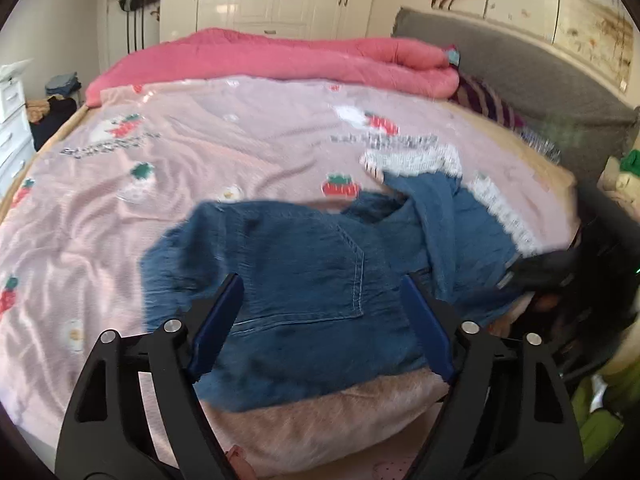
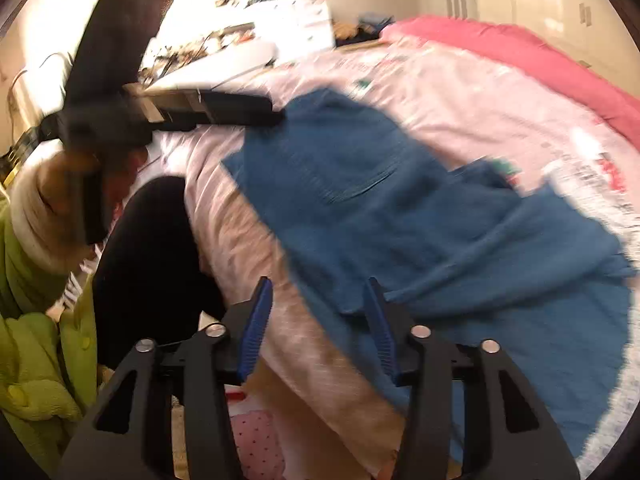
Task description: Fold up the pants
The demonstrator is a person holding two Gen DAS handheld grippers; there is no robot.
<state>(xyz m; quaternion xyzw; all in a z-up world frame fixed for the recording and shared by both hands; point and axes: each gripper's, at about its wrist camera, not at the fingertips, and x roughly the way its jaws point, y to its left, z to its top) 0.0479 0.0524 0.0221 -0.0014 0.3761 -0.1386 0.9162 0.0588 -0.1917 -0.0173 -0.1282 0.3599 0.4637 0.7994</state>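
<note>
The pants (image 1: 304,280) lie flat on the pink blanket (image 1: 160,184) at the near edge of the bed, partly folded, with the pocket side up and the white-trimmed leg ends (image 1: 496,208) thrown out to the right. They sit directly ahead of and below the left gripper (image 1: 320,312), whose jaws stand wide apart with the cloth seen between them but not pinched. The long axis of the garment runs crosswise to this gripper, from its left toward its far right. The right gripper (image 2: 320,320) is also open, jaws parted, its right finger (image 2: 380,328) over the near hem of the denim and its left finger over bare bedding; nothing is clamped. Both grippers tilt downward toward the bed. In judgement, the right gripper is nearer the leg end, the left nearer the waist portion.
</note>
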